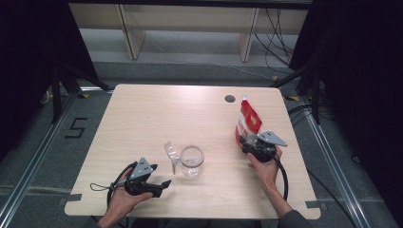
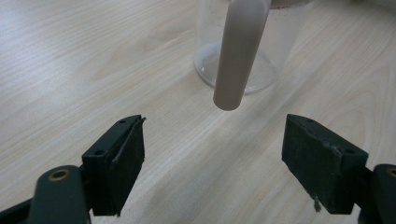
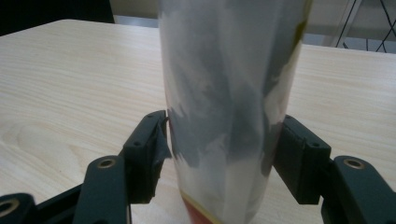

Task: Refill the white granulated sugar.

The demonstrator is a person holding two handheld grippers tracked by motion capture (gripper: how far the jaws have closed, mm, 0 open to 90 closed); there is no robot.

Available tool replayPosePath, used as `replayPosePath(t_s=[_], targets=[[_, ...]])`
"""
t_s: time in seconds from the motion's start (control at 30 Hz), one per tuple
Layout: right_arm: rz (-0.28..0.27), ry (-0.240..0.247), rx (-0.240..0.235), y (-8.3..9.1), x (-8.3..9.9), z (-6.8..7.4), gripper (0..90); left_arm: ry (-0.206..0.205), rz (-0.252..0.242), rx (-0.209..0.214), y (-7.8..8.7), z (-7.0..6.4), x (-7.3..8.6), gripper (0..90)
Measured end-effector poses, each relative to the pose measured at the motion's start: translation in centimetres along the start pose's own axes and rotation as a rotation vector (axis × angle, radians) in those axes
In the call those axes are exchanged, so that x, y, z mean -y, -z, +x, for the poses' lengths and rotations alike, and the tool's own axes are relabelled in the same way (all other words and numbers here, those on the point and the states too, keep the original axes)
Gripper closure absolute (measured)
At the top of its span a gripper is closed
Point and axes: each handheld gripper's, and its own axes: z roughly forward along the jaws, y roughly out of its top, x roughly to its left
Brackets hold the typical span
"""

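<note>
A clear glass jar [image 1: 192, 162] stands open at the table's middle, with a clear plastic scoop [image 1: 171, 153] leaning against its left side. My left gripper [image 1: 164, 184] lies low near the front edge, left of the jar. Its jaws are open around bare wood, pointing at the jar [image 2: 280, 51] and the scoop's handle [image 2: 236, 60]. A red and white pouch [image 1: 248, 122] stands tilted at the right. My right gripper [image 1: 247, 143] is at its base. The pouch's silvery side [image 3: 229, 93] sits between the jaws of the right gripper [image 3: 222, 140], both pressing on it.
A round cable hole [image 1: 230, 99] lies in the light wooden table [image 1: 142, 118] near its far edge, behind the pouch. Wooden furniture legs and cables stand beyond the table. A "5" mark [image 1: 76, 127] is on the floor at the left.
</note>
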Motion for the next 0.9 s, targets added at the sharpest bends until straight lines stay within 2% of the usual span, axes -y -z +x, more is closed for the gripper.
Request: replayPosePath(t_s=[0.03,0.13,0.23,0.27,0.4,0.43,0.57,0.6,0.63,0.77,0.9], targets=[[-0.016,0.013,0.002,-0.21,0.06,-0.09,40.6,0.003,-0.004,0.005,0.01,0.01,0.0,21.0],[-0.015,-0.026,0.007,-0.49,0.07,0.01,40.8,0.022,-0.006,0.005,-0.01,-0.08,0.05,21.0],[0.0,-0.002,0.0,-0.55,-0.01,-0.22,40.7,0.007,-0.01,0.008,-0.02,-0.04,0.01,21.0],[-0.005,-0.014,0.005,-0.58,-0.01,-0.14,40.4,0.009,-0.004,0.007,0.02,-0.05,-0.01,21.1],[-0.018,-0.008,0.014,-0.67,0.01,-0.17,40.2,0.002,0.014,-0.001,0.04,0.04,-0.02,21.0],[-0.019,-0.023,0.005,-0.61,-0.03,-0.1,41.0,0.004,0.012,-0.004,0.0,0.01,-0.01,21.0],[-0.023,0.004,0.02,-0.66,-0.11,-0.07,44.1,0.001,0.012,-0.001,0.02,0.02,-0.02,21.0],[-0.032,0.013,0.018,-0.68,-0.11,-0.03,44.8,0.001,-0.008,0.005,-0.03,-0.03,0.0,21.0],[-0.05,0.031,0.021,-0.77,-0.1,-0.07,45.3,0.002,-0.008,0.006,-0.02,-0.04,-0.01,21.0],[-0.036,0.015,0.029,-0.63,-0.21,0.16,47.4,0.005,-0.01,0.009,-0.04,-0.09,-0.01,21.1],[-0.039,0.03,0.031,-0.6,-0.27,0.01,48.6,0.004,-0.007,0.009,0.01,-0.06,-0.03,21.3]])
